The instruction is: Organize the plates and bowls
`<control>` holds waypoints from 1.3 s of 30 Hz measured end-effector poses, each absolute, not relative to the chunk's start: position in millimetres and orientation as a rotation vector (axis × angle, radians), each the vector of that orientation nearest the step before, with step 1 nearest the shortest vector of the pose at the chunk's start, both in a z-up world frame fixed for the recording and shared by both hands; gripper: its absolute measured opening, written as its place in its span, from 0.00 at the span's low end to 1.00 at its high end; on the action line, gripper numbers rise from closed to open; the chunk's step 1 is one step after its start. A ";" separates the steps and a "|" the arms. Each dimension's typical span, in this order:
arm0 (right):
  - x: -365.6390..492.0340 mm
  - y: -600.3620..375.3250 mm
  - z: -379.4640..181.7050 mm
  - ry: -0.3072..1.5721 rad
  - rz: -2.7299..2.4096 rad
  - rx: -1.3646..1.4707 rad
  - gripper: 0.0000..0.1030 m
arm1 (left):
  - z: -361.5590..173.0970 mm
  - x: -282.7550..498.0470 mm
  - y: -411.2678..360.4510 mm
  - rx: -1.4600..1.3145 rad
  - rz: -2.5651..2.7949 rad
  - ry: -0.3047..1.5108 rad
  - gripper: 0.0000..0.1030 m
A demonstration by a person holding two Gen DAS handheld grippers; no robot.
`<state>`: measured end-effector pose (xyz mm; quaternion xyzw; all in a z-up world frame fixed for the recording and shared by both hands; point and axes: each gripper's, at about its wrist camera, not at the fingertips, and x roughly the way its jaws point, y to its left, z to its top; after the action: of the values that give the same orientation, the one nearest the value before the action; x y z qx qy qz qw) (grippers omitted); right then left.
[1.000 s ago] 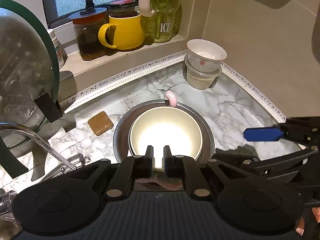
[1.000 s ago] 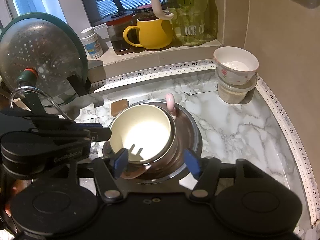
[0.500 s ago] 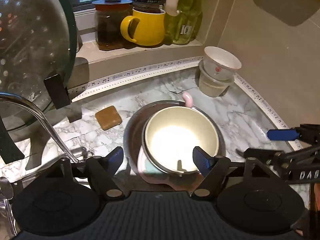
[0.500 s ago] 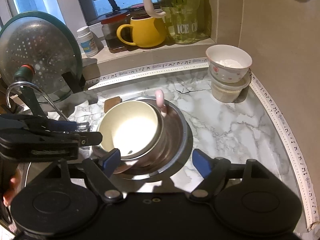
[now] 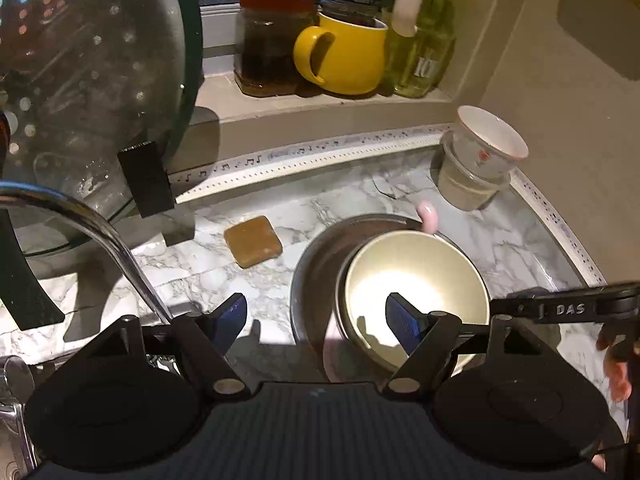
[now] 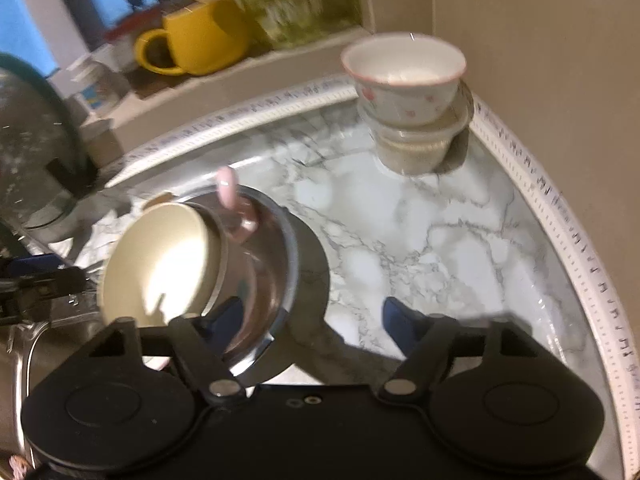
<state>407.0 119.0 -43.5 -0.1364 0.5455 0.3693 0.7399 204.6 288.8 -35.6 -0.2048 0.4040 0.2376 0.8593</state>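
A cream bowl [image 5: 416, 296] sits inside a wide steel bowl [image 5: 320, 256] on the marble counter, with a pink spoon handle [image 5: 427, 216] at the far rim. My left gripper [image 5: 316, 318] is open and empty, just left of and above the cream bowl. In the right wrist view the cream bowl [image 6: 160, 260] and steel bowl [image 6: 272, 264] lie at lower left. My right gripper [image 6: 312, 322] is open and empty over the steel bowl's right rim. A white flowered bowl [image 6: 404, 76] is stacked on a clear container [image 6: 416, 144] at the back right.
A soap bar [image 5: 253, 241] lies left of the steel bowl. A tap [image 5: 80, 224] and a big glass lid [image 5: 80, 80] stand at left. A yellow mug [image 5: 344, 54], jars and a bottle line the window sill. Walls close in the right side.
My left gripper opened, let go of the cream bowl's near rim and drew back leftward. My right gripper swung right and toward the stacked white bowl; its view is now blurred.
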 end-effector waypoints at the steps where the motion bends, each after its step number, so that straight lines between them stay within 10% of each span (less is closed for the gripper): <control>1: 410.9 120.0 -50.7 1.230 0.801 -0.279 0.55 | -35.0 205.5 290.1 -0.427 0.502 0.846 0.74; 12: 409.1 137.0 -69.6 1.349 0.832 -0.205 0.12 | -45.1 217.5 312.4 -0.505 0.518 0.866 0.74; 17: 406.0 138.4 -69.0 1.320 0.844 -0.237 0.11 | -55.1 220.2 324.9 -0.585 0.534 0.886 0.72; 34: 414.3 126.0 -66.7 1.301 0.808 -0.257 0.11 | -107.7 235.8 324.3 -0.790 0.457 0.991 0.10; 39: 410.8 123.7 -64.3 1.295 0.788 -0.265 0.11 | -98.7 245.8 309.2 -0.708 0.462 1.003 0.10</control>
<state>410.8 123.7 -64.3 -0.1196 0.5856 0.3564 0.7182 245.8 309.2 -98.7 -0.3293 0.4665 0.2150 0.7923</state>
